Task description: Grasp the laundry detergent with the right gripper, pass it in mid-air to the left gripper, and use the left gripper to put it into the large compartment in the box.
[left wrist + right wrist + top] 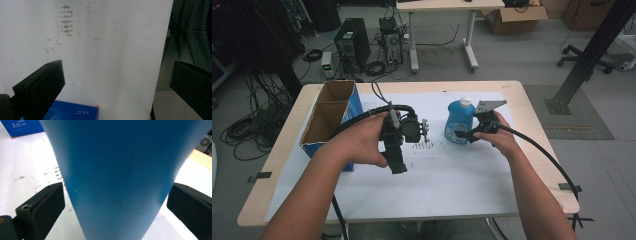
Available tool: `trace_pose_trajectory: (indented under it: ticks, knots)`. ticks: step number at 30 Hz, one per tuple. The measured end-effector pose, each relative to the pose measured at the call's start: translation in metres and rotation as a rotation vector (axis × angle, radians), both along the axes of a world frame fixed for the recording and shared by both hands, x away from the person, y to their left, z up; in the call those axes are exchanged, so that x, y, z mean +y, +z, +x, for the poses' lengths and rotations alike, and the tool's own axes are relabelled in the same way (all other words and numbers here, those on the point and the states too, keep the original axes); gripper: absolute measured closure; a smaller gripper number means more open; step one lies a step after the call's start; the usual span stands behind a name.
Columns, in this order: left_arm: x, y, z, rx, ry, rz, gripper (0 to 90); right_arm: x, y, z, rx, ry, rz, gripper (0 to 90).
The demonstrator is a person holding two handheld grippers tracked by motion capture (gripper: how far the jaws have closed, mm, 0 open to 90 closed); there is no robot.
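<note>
Dim, even overhead light; soft shadows. The blue bottle point(117, 177) looms close and blurred; frames look grainy.

Smooth blue plastic bottle point(459, 121), smudged matt white paper sheet point(452, 175), brown cardboard box point(328, 117)

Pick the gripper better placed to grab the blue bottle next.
Right. The right gripper is open with the blue plastic bottle between its jaws; the left gripper is open over white paper.
</note>
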State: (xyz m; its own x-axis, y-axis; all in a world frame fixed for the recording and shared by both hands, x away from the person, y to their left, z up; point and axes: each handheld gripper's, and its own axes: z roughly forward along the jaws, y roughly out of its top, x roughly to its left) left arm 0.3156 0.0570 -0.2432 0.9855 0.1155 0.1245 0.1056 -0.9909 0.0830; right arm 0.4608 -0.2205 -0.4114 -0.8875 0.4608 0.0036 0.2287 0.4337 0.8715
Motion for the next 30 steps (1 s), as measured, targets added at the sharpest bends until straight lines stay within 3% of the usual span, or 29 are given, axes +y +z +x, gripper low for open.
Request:
trace_pose_trajectory:
  ticks: [8, 30]
  knots:
    - [-0.0016, 0.0002, 0.0003, -0.002, -0.007, -0.002, 0.2, -0.0044, -0.0055, -0.0014, -0.011, -0.019, 0.041, 5.4]
    - [-0.0019, -0.0004, 0.0018, -0.004, -0.002, 0.000, 0.2, -0.0004, -0.0099, -0.0024, -0.030, 0.006, 0.044, 22.7]
